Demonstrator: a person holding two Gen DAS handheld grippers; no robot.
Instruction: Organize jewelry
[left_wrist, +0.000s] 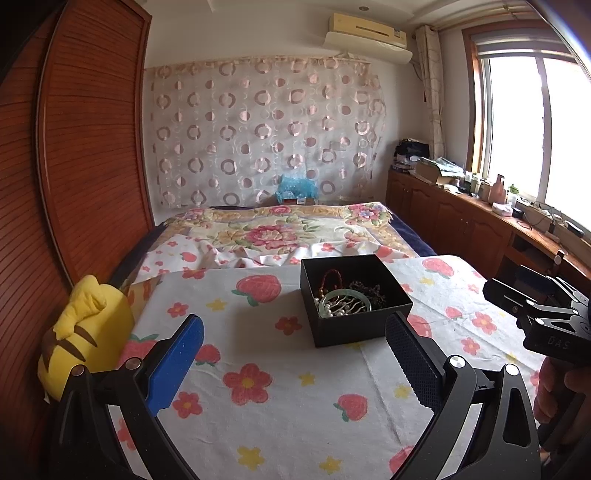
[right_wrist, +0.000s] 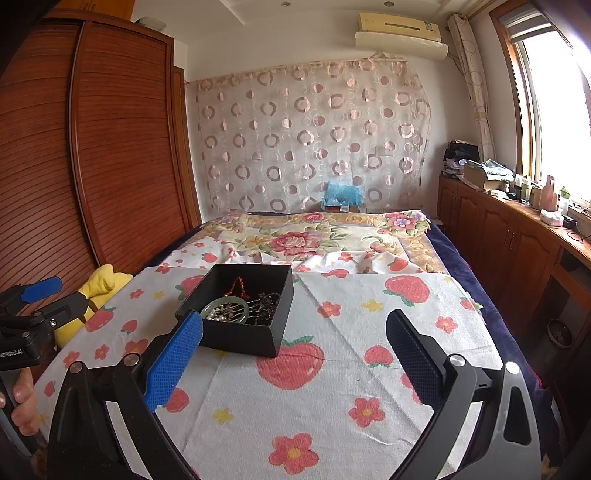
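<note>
We're poised over the strawberry-print cloth (left_wrist: 280, 402) with both tools empty. Our left gripper (left_wrist: 295, 354) has its jaws spread wide, nothing between the pads, and our right gripper (right_wrist: 295, 354) is spread just as wide, also bare. Between them and a little ahead sits the black box (left_wrist: 354, 325), lid off, resting flat on the cloth.

Inside it the jewelry lies in a heap: a pale green bangle (left_wrist: 341, 301), a string of white pearls (left_wrist: 338, 312) draped across it, a red braided cord (left_wrist: 330, 277) toward the back, and some dark beads (left_wrist: 369, 291) to the right. Everything looks tangled together.

Here's our worry: pinch one strand and the rest may come up with it, or the light box may tip or slide on the soft cloth. The bangle looks smooth and could slip from the pads. The box walls also crowd the jaws, so a wide entry may knock the rim. A yellow plush toy (left_wrist: 86, 332) sits off to the left, well clear.
</note>
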